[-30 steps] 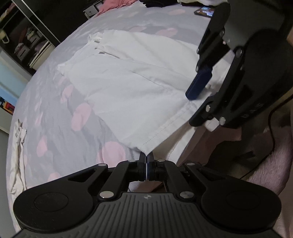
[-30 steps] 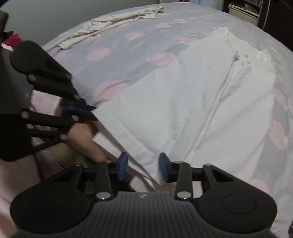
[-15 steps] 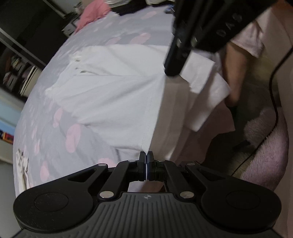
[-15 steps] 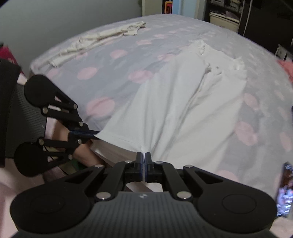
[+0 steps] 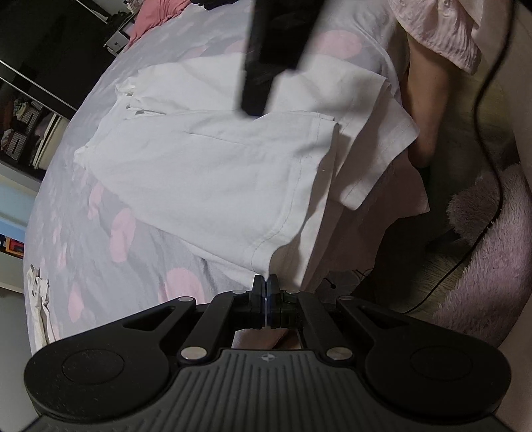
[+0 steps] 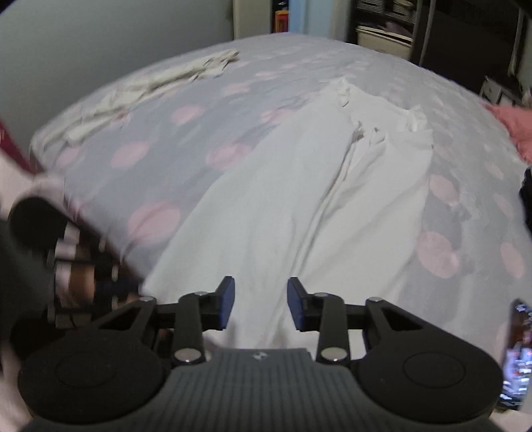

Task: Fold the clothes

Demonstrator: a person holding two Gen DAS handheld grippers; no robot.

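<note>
Left wrist view, left to right:
- Shelves (image 5: 23,133): dark unit at the far left edge, stacked items inside, too dim to identify.
- Cream cloth (image 5: 38,299): crumpled strip at the left edge of the bed.
- Bed (image 5: 109,212): grey cover with pink spots, filling the left half.
- Pink cloth (image 5: 156,13): bunched at the far end of the bed.
- Garment (image 5: 212,166): white, spread flat across the bed; its near hem hangs over the bed edge, with 1 stitched corner at the bottom centre.
- Left gripper (image 5: 265,292): fingers pressed together, pinching that hem corner.
- Right gripper (image 5: 266,63): dark blurred body above the garment, top centre.
- Sleeve (image 5: 439,30): pale pink, with an arm below it, upper right.
- Cable (image 5: 492,139): black, running down to the floor.
- Rug (image 5: 492,252): fluffy, pale pink, at right on the floor.

Right wrist view, left to right:
- Left gripper (image 6: 123,285): blurred, low at the left, at the garment's near corner.
- Cream cloth (image 6: 149,86): along the far left of the bed (image 6: 149,172).
- Garment (image 6: 292,212): running from the near edge away to the upper right, with a long crease down the middle.
- Right gripper (image 6: 260,305): fingers spread apart, holding nothing, over the near hem.
- Shelves (image 6: 382,30): against the far wall.
- Pink cloth (image 6: 515,129): right edge.
- Phone (image 6: 517,352): lit screen, lower right corner.
</note>
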